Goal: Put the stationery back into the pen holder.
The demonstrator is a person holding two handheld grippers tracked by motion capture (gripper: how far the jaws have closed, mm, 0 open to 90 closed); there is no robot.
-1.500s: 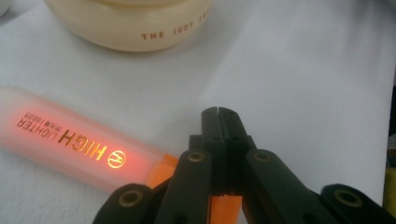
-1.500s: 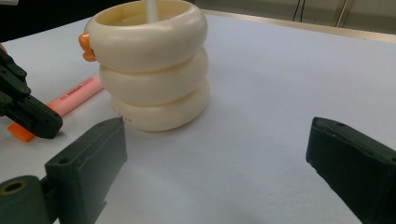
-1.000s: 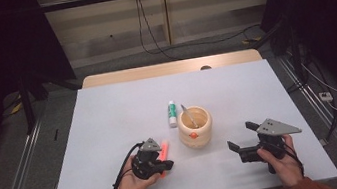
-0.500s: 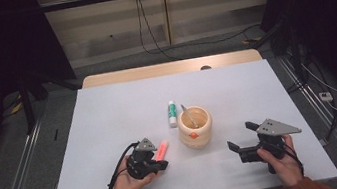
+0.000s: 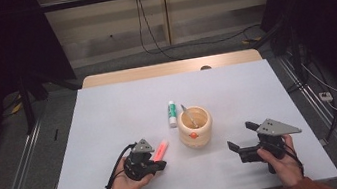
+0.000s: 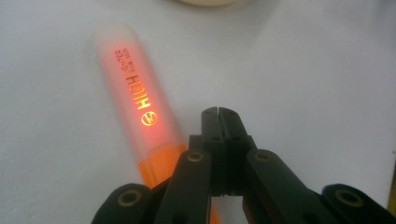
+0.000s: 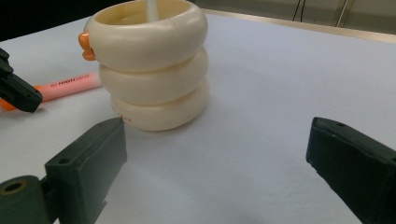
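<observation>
An orange highlighter [image 5: 161, 150] [image 6: 140, 107] with a frosted cap lies flat on the white table [image 5: 109, 118]. My left gripper [image 5: 161, 165] [image 6: 218, 112] sits just beside the highlighter's body, jaws pressed together with nothing between them. A cream ringed cup [image 5: 195, 127] [image 7: 149, 60] stands right of the highlighter, a utensil [image 5: 189, 115] leaning inside it. My right gripper [image 5: 241, 135] [image 7: 217, 140] rests right of the cup, pointed at it, jaws wide apart and empty. In the right gripper view the left gripper [image 7: 18, 91] shows at the left edge over the highlighter [image 7: 65, 86].
A white and green glue stick [image 5: 172, 113] lies just behind and left of the cup. A wooden strip [image 5: 168, 69] runs along the table's far edge. Dark racks and cables stand beyond the table.
</observation>
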